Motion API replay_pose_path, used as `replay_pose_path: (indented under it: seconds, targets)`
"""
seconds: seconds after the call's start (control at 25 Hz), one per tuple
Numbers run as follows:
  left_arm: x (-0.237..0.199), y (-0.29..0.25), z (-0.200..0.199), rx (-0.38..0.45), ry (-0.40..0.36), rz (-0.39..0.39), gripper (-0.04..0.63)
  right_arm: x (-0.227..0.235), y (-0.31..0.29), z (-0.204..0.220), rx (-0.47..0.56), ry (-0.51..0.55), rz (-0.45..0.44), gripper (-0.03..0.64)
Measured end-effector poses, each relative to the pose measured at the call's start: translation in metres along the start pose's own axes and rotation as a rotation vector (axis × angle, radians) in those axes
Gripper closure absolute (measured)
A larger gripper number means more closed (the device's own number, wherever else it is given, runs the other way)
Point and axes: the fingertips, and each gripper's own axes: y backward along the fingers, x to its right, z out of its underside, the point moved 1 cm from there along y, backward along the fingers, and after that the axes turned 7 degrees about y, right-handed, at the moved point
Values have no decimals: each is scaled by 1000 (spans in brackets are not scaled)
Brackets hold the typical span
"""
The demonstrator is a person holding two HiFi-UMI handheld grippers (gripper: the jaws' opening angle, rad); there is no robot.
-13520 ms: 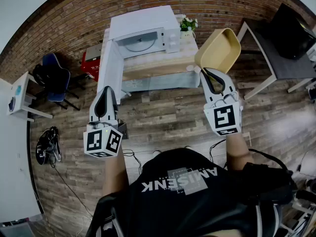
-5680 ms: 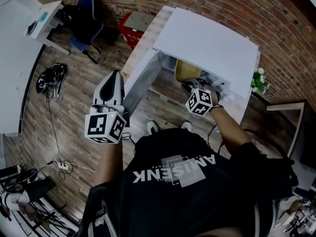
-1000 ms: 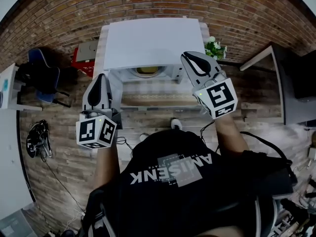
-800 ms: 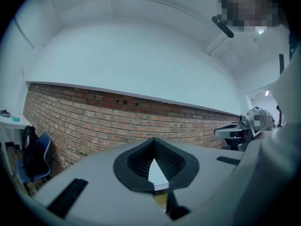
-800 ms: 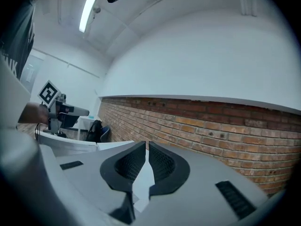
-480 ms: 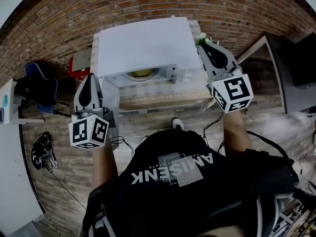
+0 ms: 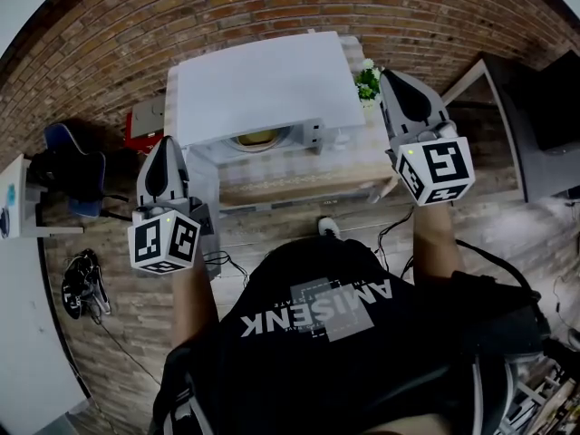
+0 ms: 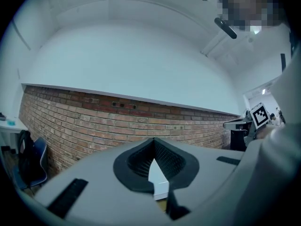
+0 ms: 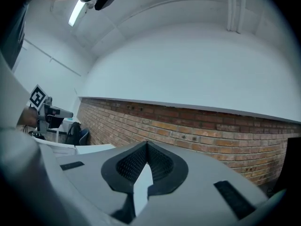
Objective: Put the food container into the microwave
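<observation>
While the yellow food container [image 7: 258,138] sat inside the white microwave [image 7: 263,84], showing through the oven's open front, a person in a black shirt [image 7: 326,333] stood at the wooden table [image 7: 299,184] with a gripper in each hand. The microwave's door [image 7: 207,181] hung open at the oven's left side, and the left gripper [image 7: 167,145] was held just in front of it in the head view. Its jaws were closed tip to tip with nothing between them. The right gripper [image 7: 390,77] was raised off the microwave's right corner, beside a small potted plant [image 7: 367,82] on the table. Its jaws had just closed and met at the tips, and they too held nothing. Neither gripper touched the container, which lay well apart from both. A red brick wall [image 7: 272,7] ran behind the table. A blue chair [image 7: 65,148] stood on the plank floor [image 7: 118,306] to the left. Seen from the left gripper's own camera, the right gripper's marker cube [image 8: 259,116] showed far off at the right edge.
</observation>
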Motion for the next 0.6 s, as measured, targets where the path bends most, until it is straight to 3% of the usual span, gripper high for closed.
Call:
replay_pose_path:
  seconds: [0.6]
  targets:
    - [-9,-1,5,-3,22,-21,583,0,-4,-5,11,-16,16,575]
